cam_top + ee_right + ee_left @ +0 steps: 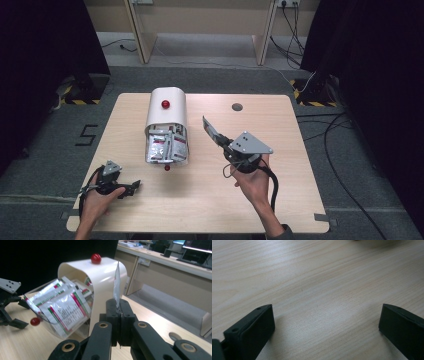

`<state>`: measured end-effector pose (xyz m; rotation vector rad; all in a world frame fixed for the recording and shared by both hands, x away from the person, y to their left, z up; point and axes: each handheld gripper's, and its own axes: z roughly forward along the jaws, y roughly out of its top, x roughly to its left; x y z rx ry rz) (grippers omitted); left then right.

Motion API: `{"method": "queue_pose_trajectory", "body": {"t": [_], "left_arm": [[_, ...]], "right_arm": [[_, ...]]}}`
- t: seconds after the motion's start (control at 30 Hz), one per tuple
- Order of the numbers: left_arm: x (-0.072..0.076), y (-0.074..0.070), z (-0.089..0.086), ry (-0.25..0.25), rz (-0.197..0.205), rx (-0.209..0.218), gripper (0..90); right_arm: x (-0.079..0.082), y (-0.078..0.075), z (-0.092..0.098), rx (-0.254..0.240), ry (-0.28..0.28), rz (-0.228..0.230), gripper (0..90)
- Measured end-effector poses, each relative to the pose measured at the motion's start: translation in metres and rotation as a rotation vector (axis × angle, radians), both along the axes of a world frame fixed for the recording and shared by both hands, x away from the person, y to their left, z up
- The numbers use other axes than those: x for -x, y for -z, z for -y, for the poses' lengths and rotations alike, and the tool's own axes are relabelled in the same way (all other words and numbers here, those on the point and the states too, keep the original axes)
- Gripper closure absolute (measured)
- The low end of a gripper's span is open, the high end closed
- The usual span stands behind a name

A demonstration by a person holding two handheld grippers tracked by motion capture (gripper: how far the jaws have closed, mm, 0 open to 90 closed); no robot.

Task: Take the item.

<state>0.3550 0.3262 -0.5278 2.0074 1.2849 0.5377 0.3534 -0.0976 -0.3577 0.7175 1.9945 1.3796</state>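
A white round-topped box (167,107) with a red knob (165,104) lies at the table's middle left. Its clear front flap hangs open, with several red, green and white sachets (165,145) piled inside. My right gripper (222,140) is just right of the box, shut on one sachet (210,127) that stands edge-on above the jaws. In the right gripper view that sachet (116,285) rises from my right gripper (119,307) in front of the box (107,277). My left gripper (132,187) rests open at the front left, over bare wood (327,312).
The wooden table (300,190) has a small grey round cap (237,106) near its far edge. A second red knob (167,167) sits at the flap's front. Cables (330,145) trail over the floor to the right. A wooden bench (200,25) stands behind.
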Motion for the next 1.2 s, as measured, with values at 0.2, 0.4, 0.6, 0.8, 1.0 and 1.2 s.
{"method": "queue_pose_trajectory", "body": {"t": [0.2,0.4,0.6,0.8,1.0,1.2], "left_arm": [[0.0,0.0,0.0,0.0,0.0,0.0,0.0],[0.0,0.0,0.0,0.002,-0.001,-0.003,0.0],[0.0,0.0,0.0,0.002,-0.001,-0.003,0.0],[0.0,0.0,0.0,0.002,-0.001,-0.003,0.0],[0.0,0.0,0.0,0.001,-0.001,-0.003,0.0],[0.0,0.0,0.0,0.002,-0.001,-0.003,0.0]], "right_arm": [[-0.001,0.015,0.008,-0.01,0.013,-0.022,89.2],[-0.004,0.035,0.016,-0.026,0.032,-0.053,89.1],[-0.005,0.053,0.023,-0.033,0.059,-0.076,89.2],[-0.01,0.072,0.027,-0.036,0.07,-0.107,89.1],[-0.014,0.079,0.027,-0.023,0.078,-0.12,89.1],[-0.02,0.093,0.025,0.001,0.079,-0.154,89.1]]}}
